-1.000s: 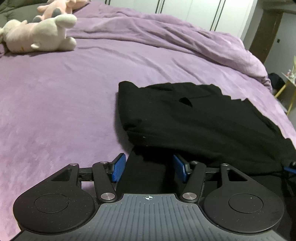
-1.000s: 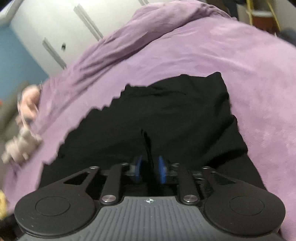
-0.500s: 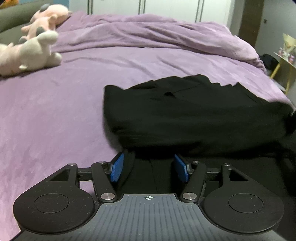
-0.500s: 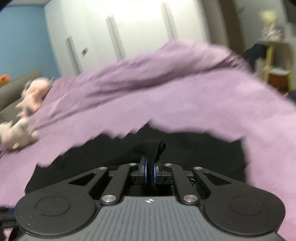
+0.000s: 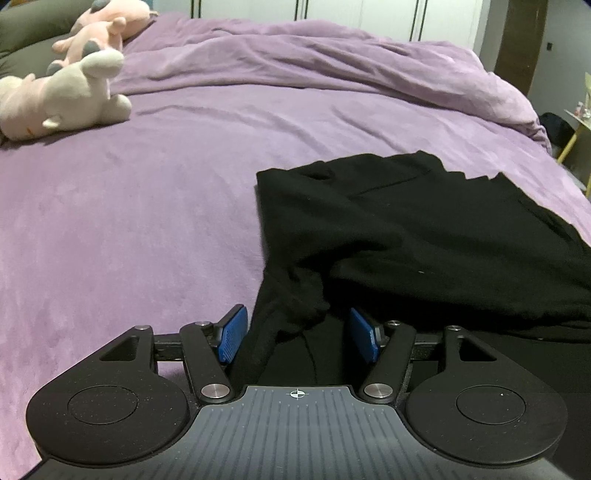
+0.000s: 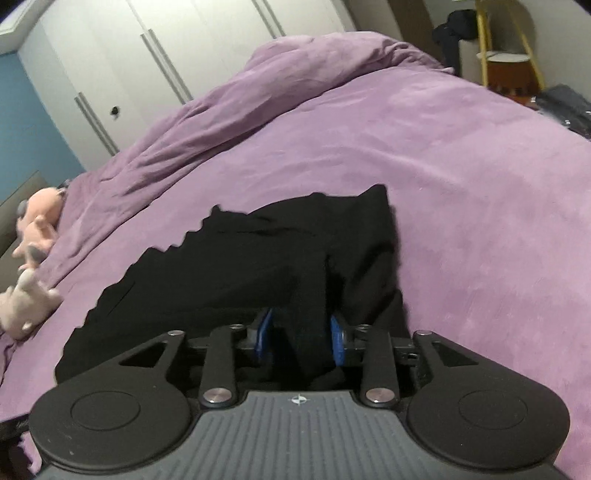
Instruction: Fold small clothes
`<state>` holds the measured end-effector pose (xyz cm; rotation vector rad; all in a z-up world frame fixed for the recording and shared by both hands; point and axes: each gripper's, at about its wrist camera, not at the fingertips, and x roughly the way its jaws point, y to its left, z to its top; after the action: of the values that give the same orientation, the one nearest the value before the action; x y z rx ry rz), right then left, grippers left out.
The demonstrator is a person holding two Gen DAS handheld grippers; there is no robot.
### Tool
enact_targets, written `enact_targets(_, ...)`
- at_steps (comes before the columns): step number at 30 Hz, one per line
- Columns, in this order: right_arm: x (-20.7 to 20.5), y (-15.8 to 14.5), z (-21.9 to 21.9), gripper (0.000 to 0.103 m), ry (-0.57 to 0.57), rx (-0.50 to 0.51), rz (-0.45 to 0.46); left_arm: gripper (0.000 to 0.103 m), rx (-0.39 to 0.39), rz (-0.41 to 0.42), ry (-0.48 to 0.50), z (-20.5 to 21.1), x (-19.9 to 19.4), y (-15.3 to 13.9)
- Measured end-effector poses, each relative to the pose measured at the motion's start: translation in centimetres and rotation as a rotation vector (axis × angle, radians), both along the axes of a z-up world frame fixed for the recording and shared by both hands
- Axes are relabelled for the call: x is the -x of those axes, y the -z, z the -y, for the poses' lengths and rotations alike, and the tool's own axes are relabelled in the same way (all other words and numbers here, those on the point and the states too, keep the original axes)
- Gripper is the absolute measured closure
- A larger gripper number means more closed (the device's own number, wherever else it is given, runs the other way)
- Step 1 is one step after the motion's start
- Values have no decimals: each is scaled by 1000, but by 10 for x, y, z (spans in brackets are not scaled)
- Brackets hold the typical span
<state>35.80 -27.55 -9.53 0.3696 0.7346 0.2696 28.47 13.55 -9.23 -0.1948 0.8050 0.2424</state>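
Bedroom: purple bedspread (image 5: pixel 155 221) fills most of both views; we see white wardrobe doors (image 6: pixel 155 62) along the top of each frame and one bunched purple duvet (image 5: pixel 332 70) across the far side.
Garments: we count one black garment (image 5: pixel 424 229), lying at centre right in the left wrist view and at centre in the right wrist view, partly doubled over itself.
Plush toys: we count two at upper left in the left wrist view, one cream plush (image 5: pixel 62 99) and one pink plush (image 5: pixel 103 33) just behind it; both are well apart from the garment.
Left gripper (image 5: pixel 297 334): its blue pads are spread apart, with a bunched fold of the black cloth hanging between them, not squeezed.
Right gripper (image 6: pixel 300 334): its pads stand apart, with black cloth lying between them; we see no pinch on it.
Edges: the garment's left edge runs down the frame to the left gripper; its far edge looks jagged in the right wrist view.
Open room: bare bedspread lies left of the garment in the left wrist view, and right of it in the right wrist view.
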Motion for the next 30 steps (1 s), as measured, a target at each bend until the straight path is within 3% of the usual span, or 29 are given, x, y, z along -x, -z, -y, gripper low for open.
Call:
enact_targets(3,5,0,-5,75,-37,32,10,35,7,4,-7,-3,0,2)
enact_targets(5,6,-2,-14,94,-49,96,25,35,3,7,-12,-3,0,2)
enact_targets(6,6,-4,-15,95,-58,82,26,34,-3,6,-14,-4,-1,2)
enact_targets(9,7,-8,2,96,-47,-117,31,35,-36,5,-41,-9,0,0)
enact_targets(11,6,-6,16,96,0,-157,8,35,-34,0,-64,-18,1,-1)
enact_targets(14,2,1,16,96,27,5,-31,35,6,4,-95,-32,4,-2)
enact_targets(18,5,-6,15,94,8,49,-28,35,9,-7,-110,-41,9,-5)
enact_targets(22,14,-21,11,79,61,106,34,35,-17,-5,-108,-40,18,-19)
enact_targets(27,8,-33,-5,79,55,149,101,35,-62,95,-122,-27,22,-46)
enact_targets(30,-2,-24,-32,80,-8,208,100,35,-13,97,-90,-15,5,-46)
